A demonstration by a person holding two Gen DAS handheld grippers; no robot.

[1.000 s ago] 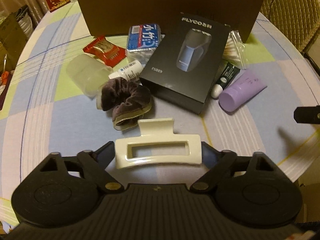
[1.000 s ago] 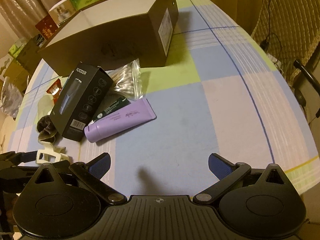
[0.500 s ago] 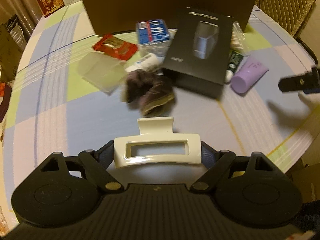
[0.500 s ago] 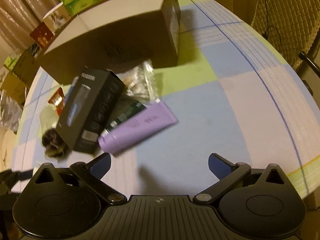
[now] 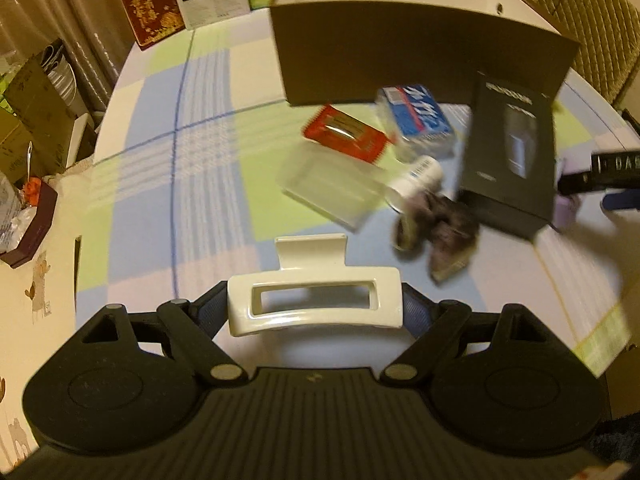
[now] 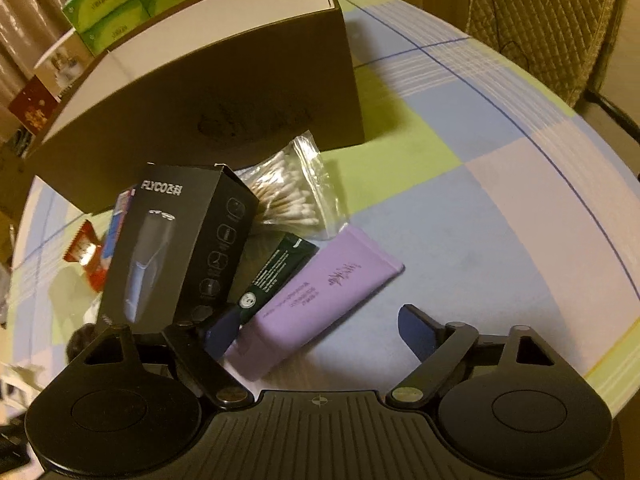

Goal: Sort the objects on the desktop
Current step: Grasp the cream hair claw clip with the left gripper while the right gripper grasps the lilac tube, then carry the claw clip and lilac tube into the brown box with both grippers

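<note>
My left gripper (image 5: 314,300) is shut on a cream hair claw clip (image 5: 314,300) and holds it above the table. Beyond it lie a red snack packet (image 5: 344,134), a blue tissue pack (image 5: 420,116), a clear plastic case (image 5: 332,184), a white tube (image 5: 418,176), a dark scrunchie (image 5: 436,232) and a black shaver box (image 5: 512,148). My right gripper (image 6: 320,328) is open and empty, low over a purple tube (image 6: 320,300). Next to that lie a dark green tube (image 6: 272,272), a bag of cotton swabs (image 6: 292,196) and the shaver box (image 6: 176,248).
A large open brown cardboard box (image 5: 400,48) stands at the back of the round checked table (image 5: 200,152); it also shows in the right wrist view (image 6: 208,88). Green tissue boxes (image 6: 120,4) stand behind it. A wicker chair (image 6: 540,20) is at the right.
My left gripper has swung left and lifted with the clip, so the objects now lie to its right. My right gripper has moved forward and down to the purple tube.
</note>
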